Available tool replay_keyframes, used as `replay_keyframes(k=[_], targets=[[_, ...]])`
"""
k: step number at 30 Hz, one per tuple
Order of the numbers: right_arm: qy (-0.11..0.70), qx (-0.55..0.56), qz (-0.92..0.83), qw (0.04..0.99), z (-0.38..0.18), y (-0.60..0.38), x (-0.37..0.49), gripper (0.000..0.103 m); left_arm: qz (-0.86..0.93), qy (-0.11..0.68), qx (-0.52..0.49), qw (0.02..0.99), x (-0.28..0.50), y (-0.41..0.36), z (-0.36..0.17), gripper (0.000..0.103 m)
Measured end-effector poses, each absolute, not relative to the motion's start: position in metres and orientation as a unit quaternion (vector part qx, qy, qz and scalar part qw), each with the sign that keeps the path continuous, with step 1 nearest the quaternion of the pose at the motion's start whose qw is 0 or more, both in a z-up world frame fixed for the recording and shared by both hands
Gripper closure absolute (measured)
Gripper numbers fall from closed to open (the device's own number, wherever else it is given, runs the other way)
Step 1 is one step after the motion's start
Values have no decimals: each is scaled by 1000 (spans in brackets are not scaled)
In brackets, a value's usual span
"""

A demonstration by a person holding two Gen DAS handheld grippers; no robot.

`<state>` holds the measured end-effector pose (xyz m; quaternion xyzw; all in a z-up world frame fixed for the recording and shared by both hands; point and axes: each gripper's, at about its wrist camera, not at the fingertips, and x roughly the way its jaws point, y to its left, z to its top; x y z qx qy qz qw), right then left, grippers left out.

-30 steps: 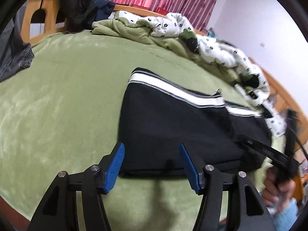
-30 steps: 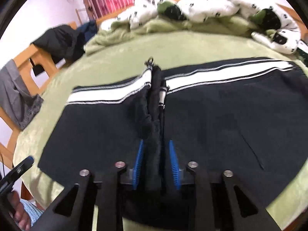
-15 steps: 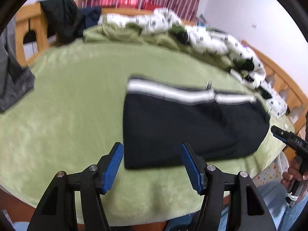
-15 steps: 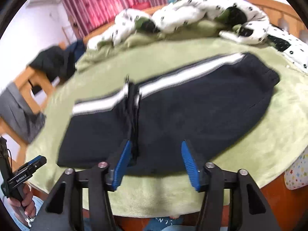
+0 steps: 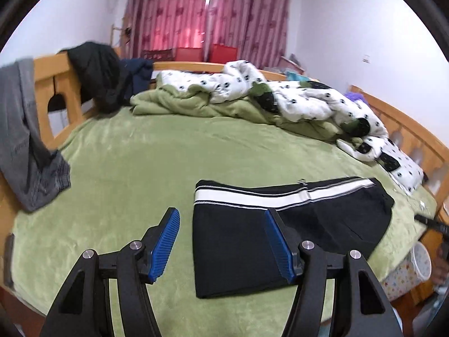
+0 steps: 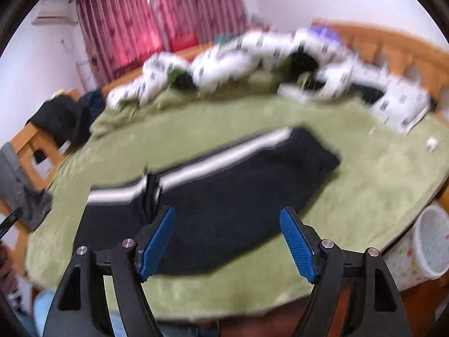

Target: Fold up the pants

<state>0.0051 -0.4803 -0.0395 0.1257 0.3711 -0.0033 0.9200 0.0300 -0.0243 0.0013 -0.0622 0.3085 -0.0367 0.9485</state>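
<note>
Pants (image 5: 280, 241) lying folded, flat on green bed cover (image 5: 126, 174), near its front edge. Left gripper (image 5: 221, 241) hovering above, jaws apart, empty. Right gripper (image 6: 227, 241) jaws just opening wide, nothing between. Risk: loose middle seam, blurred here, possibly springing open; regrasp dragging the top layer askew.

Both wrist cameras look down at a slant from above the near edge of the bed (image 5: 140, 151), facing the curtains (image 5: 207, 14). They share the folded pants (image 5: 252, 241) and the rumpled quilt (image 6: 252, 53).
</note>
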Motion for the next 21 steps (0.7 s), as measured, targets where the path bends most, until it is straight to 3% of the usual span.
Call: replay_keyframes(k=[5, 11, 21], targets=[[396, 124, -38, 909, -98, -499, 32, 34, -45, 352, -130, 926, 63, 1, -51, 43], [409, 204, -52, 888, -157, -537, 62, 37, -70, 398, -144, 904, 95, 7, -103, 43], [378, 290, -59, 877, -188, -569, 126, 37, -133, 470, -191, 851, 162, 9, -173, 45]])
